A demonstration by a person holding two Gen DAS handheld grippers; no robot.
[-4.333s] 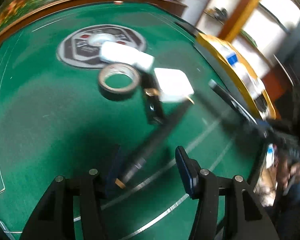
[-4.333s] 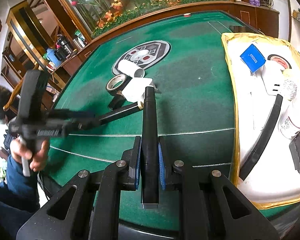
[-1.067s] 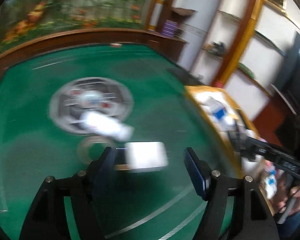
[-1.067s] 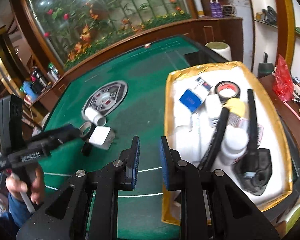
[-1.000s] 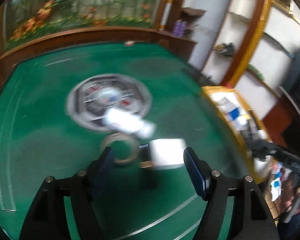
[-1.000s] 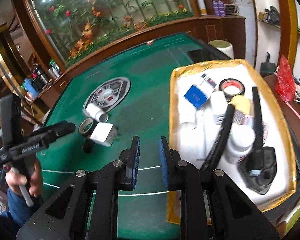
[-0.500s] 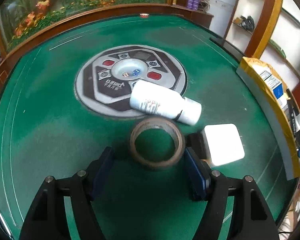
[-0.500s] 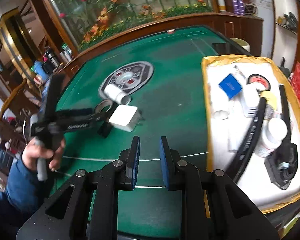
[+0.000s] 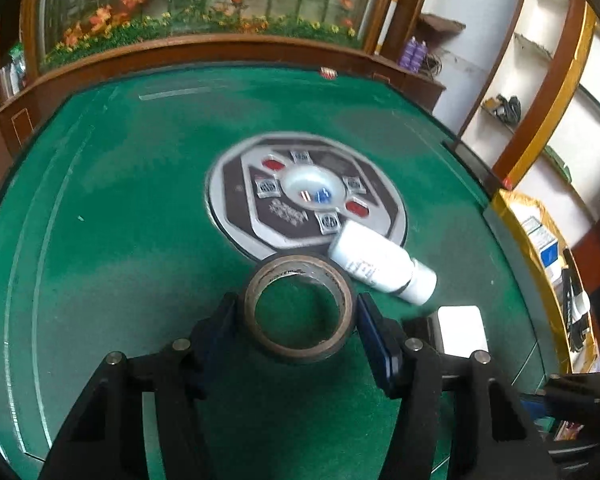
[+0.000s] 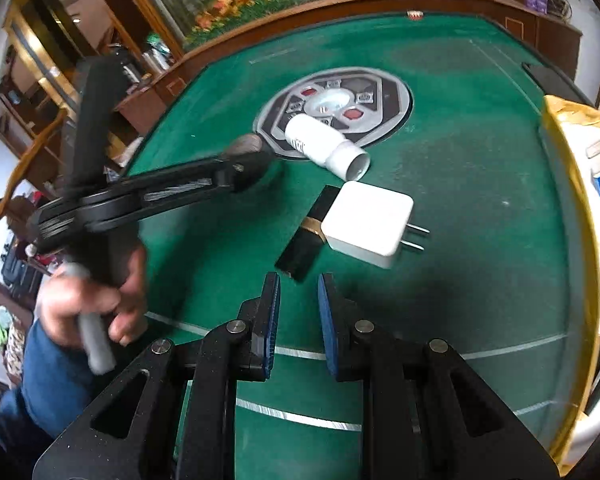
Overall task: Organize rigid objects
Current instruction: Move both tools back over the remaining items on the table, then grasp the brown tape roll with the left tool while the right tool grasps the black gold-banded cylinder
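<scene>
Tape roll (image 9: 300,307) lies flat on the green table (image 9: 120,240), hole up, just in front of the round centre console (image 9: 306,196) and touching or nearly touching the white bottle (image 9: 380,266) on its right. Left gripper (image 9: 296,320) straddles the roll across its width; jaws closing, pads at the outer wall on both sides, contact not yet clear. No long axis on a ring, so any diameter works; left hand is plainly the nearer one. Right gripper (image 10: 298,312) has its jaws nearly together with nothing between them, hovering nearer the table's front edge, pointed at the black lipstick tube (image 10: 304,236) and white charger (image 10: 366,224) beside it. Gold-rimmed tray (image 10: 568,184) sits at the right edge.
</scene>
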